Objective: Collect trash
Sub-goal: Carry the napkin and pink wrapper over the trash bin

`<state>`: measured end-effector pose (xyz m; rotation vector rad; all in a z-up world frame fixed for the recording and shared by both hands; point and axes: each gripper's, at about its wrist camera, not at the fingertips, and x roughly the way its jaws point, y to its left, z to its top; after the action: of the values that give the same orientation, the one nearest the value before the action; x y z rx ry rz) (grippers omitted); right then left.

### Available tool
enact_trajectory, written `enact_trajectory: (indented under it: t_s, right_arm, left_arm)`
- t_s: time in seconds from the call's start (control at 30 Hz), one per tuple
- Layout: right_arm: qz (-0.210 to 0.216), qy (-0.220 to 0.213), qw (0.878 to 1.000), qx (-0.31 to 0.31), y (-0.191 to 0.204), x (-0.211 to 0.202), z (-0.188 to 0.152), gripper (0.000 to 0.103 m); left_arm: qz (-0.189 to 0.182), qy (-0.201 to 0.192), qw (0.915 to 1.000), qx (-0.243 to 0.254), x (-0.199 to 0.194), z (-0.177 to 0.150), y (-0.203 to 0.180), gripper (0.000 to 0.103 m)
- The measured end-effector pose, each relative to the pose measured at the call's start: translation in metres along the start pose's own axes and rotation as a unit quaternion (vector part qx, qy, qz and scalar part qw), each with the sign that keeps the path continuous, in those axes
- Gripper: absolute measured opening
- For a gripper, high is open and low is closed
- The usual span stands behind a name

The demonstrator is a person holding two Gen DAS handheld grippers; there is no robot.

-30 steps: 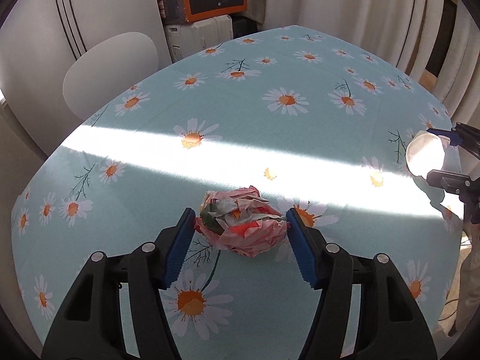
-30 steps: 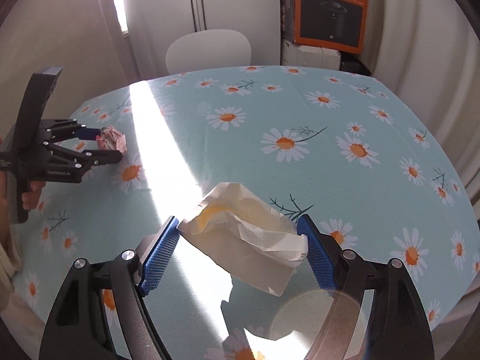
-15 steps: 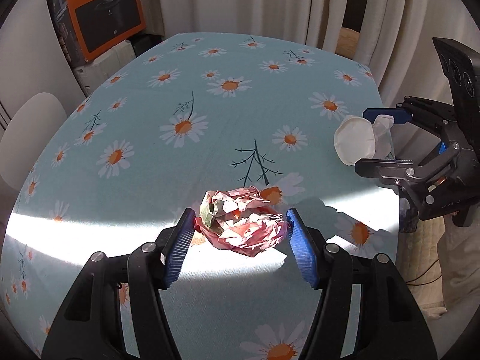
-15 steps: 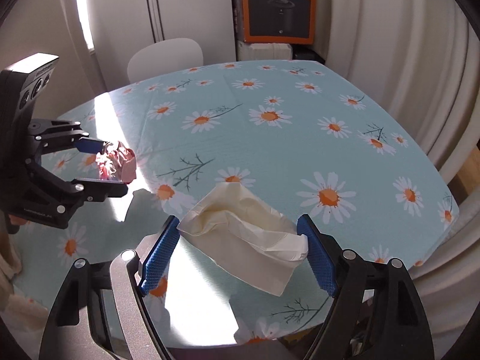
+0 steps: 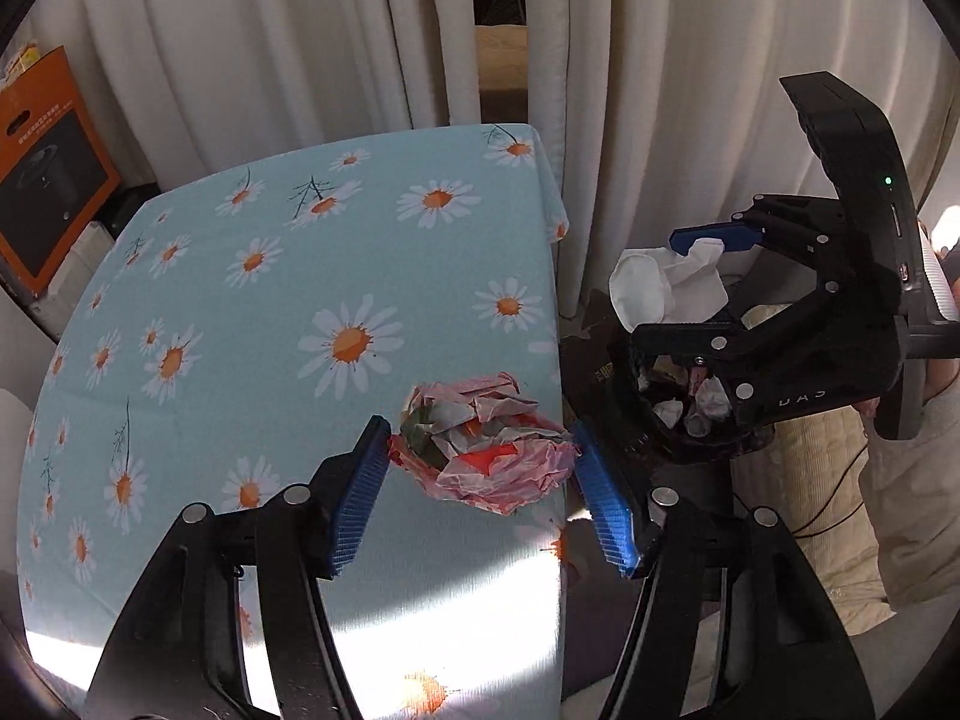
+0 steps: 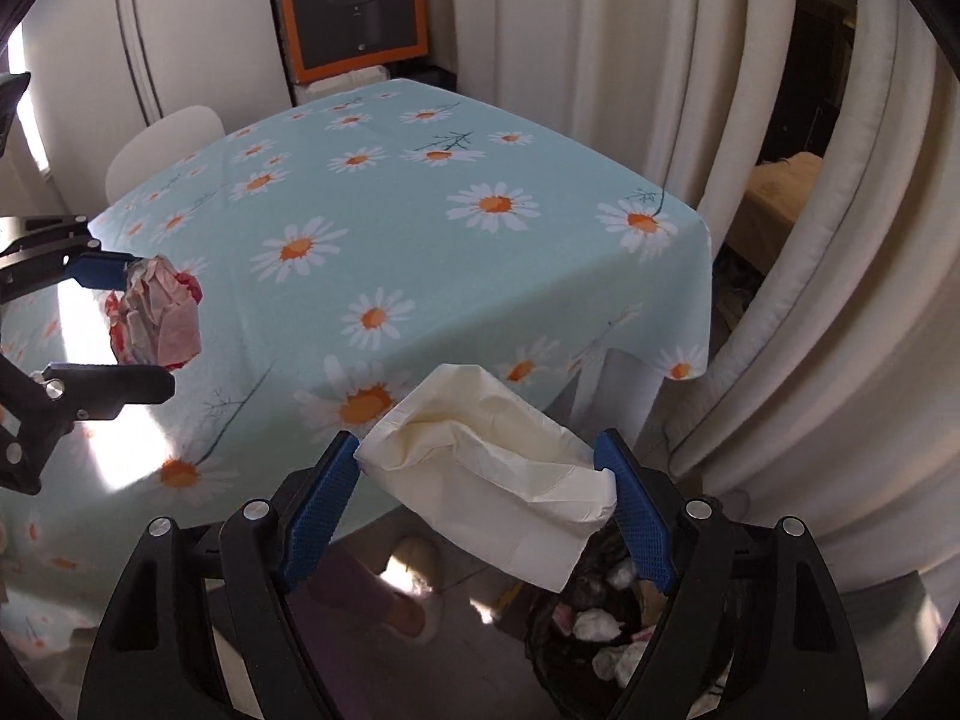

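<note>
Daylit room, uneven exposure. Hard sun patch on tablecloth [image 5: 372, 630] at lower edge of left wrist view, blown to white glare; second bright patch on cloth [image 6: 120, 456] at left of right wrist view. Window strip [image 6: 27, 90] overexposed, likely light source. Area beneath table shadowed; bin [image 6: 600, 630] contents dim, hard to read. Strong fisheye bending; curtains [image 6: 840, 300] bow outward, black vignette at corners. Slight softness throughout.

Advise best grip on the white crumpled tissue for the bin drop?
As held: the right tongs squeeze the white crumpled tissue across its bunched upper fold, pads on both sides, from above. Its loose flap hangs free below, toward the bin.
</note>
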<state>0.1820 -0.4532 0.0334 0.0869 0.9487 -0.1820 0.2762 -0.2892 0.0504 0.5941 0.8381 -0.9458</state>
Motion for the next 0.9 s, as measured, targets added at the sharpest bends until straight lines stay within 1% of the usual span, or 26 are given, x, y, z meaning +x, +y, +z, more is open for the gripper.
enact_trajectory:
  t_s: [0.1,0.27,0.47,0.53,0.6,0.67,0.73,0.9]
  right_arm:
    - [-0.026,0.006,0.999,0.020,-0.032,0.002,-0.019,0.075]
    - [-0.049,0.019,0.997,0.061,-0.085,0.003,-0.058,0.075]
    - [-0.071,0.027,0.994,0.074,-0.127,0.004,-0.103,0.075]
    - [-0.074,0.031,0.993,0.082,-0.137,0.007,-0.116,0.075]
    - [-0.072,0.033,0.993,0.088,-0.146,0.012,-0.130,0.075]
    - [-0.068,0.041,0.992,0.097,-0.155,0.021,-0.142,0.075]
    - [-0.068,0.045,0.991,0.102,-0.160,0.031,-0.153,0.075]
    - [-0.043,0.041,0.992,0.113,-0.173,0.057,-0.191,0.076]
  left_arm:
    - [-0.007,0.003,0.9994,0.034,0.013,0.016,-0.028,0.063]
    - [-0.039,0.013,0.9964,0.073,0.036,0.039,-0.071,0.063]
    - [-0.085,0.034,0.9892,0.115,0.075,0.056,-0.117,0.063]
    - [-0.099,0.043,0.9858,0.129,0.090,0.059,-0.132,0.063]
    - [-0.105,0.052,0.9831,0.141,0.107,0.062,-0.146,0.063]
    - [-0.119,0.061,0.9795,0.150,0.122,0.063,-0.155,0.063]
    - [-0.125,0.068,0.9760,0.164,0.138,0.065,-0.168,0.063]
    - [-0.159,0.092,0.9681,0.170,0.186,0.064,-0.191,0.063]
